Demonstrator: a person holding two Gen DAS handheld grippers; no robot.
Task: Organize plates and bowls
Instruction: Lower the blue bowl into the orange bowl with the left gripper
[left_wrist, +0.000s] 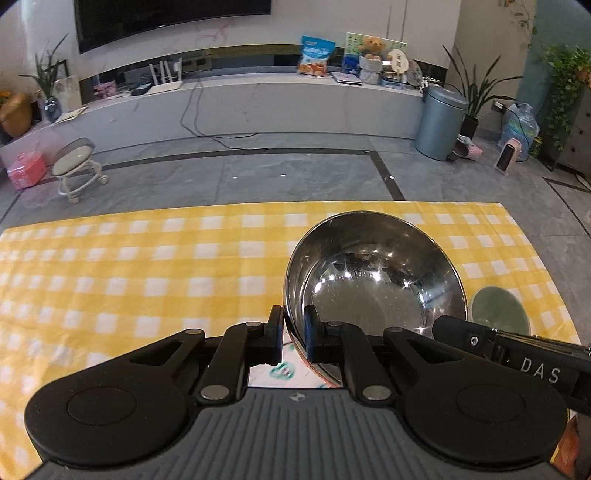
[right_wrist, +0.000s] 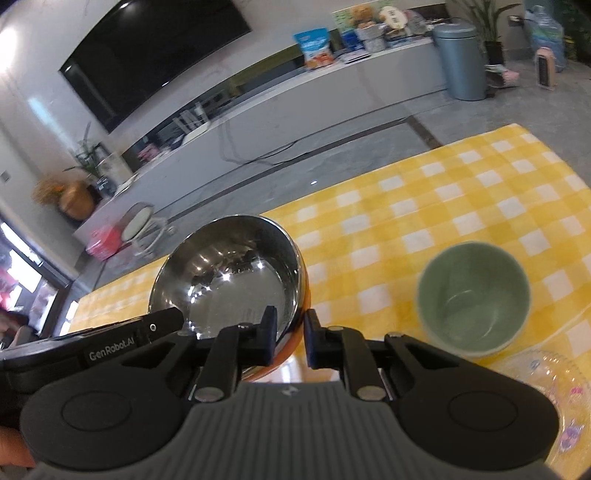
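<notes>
The left gripper (left_wrist: 293, 334) and the right gripper (right_wrist: 290, 338) each pinch opposite rims of a round, mirror-shiny steel bowl (left_wrist: 373, 273) with an orange outside, above the yellow checked cloth (left_wrist: 147, 266). A smooth green ceramic bowl (right_wrist: 474, 295) sits beside it.

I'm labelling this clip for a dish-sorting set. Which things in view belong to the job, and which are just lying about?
Part of the job:
- steel bowl, gripped at its rim by the left gripper and the right gripper
- green bowl on the checked cloth
- clear patterned dish

Lying about:
- bin
- stool
- snack bag
- teddy bear
</notes>
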